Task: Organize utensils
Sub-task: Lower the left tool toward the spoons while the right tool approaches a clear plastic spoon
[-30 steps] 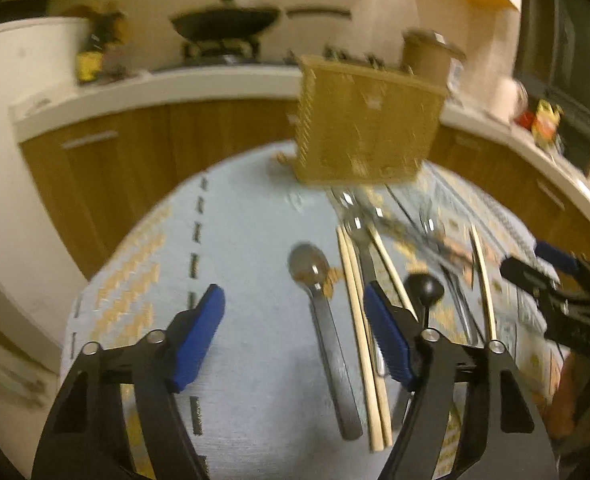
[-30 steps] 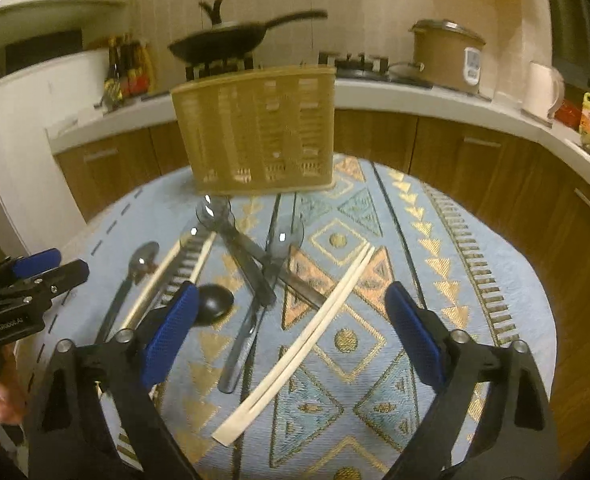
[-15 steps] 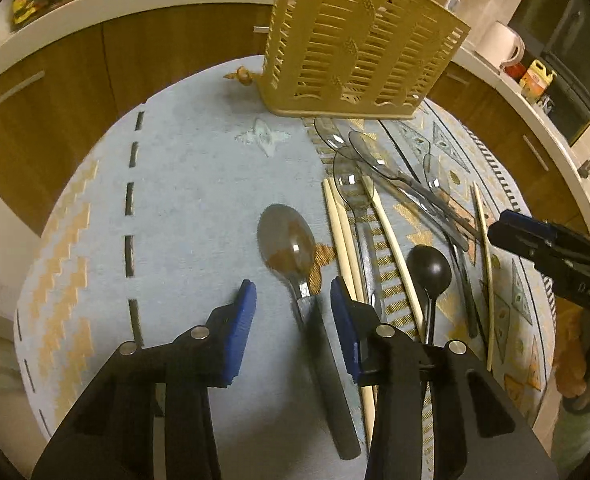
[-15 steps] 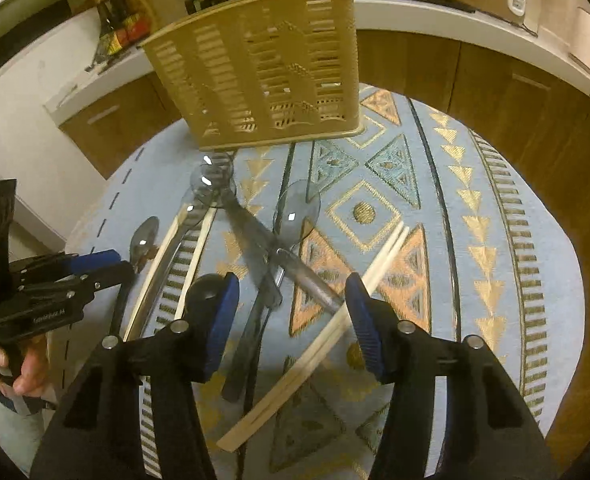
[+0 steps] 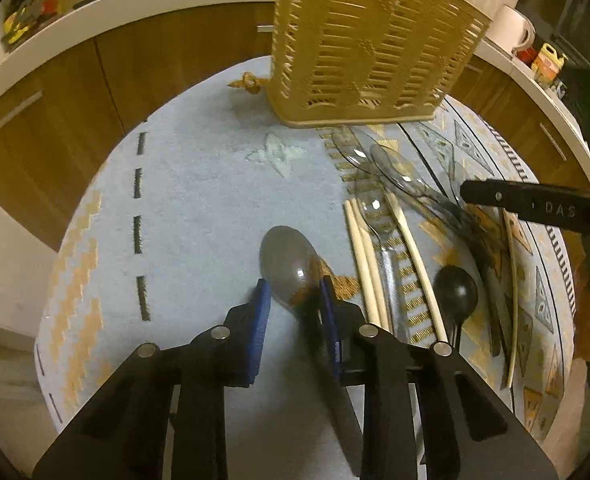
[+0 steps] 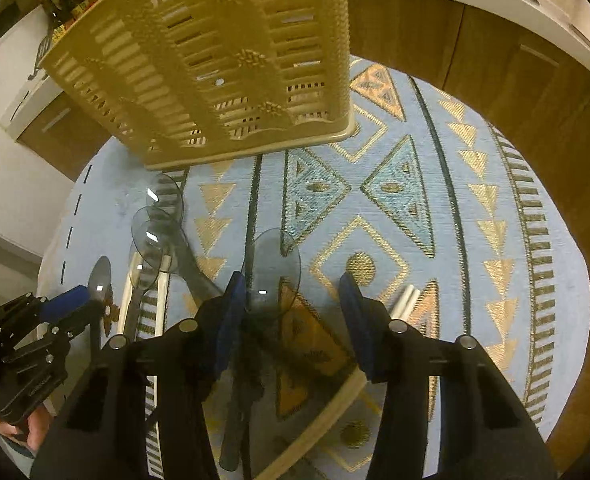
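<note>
A tan slotted utensil basket (image 5: 371, 48) stands at the table's far side; it also shows in the right wrist view (image 6: 215, 64). Several utensils lie in front of it. My left gripper (image 5: 295, 296) is low over a grey spoon (image 5: 289, 258), its blue pads either side of the spoon's neck, narrowed but with a gap. My right gripper (image 6: 289, 300) is open over a clear spoon (image 6: 271, 276) and a pair of pale chopsticks (image 6: 405, 298). More chopsticks (image 5: 361, 252), clear spoons (image 5: 379, 208) and a black spoon (image 5: 455, 290) lie to the right.
The round table carries a light blue cloth with gold triangles (image 6: 415, 208). Wooden cabinets and a white counter (image 5: 95, 24) curve behind it. A kettle (image 5: 513, 32) and bottles stand at the back right.
Both grippers have dropped lower and moved forward toward the utensils. The left jaws have narrowed from wide open to close around the grey spoon's neck. The right jaws have narrowed somewhat.
</note>
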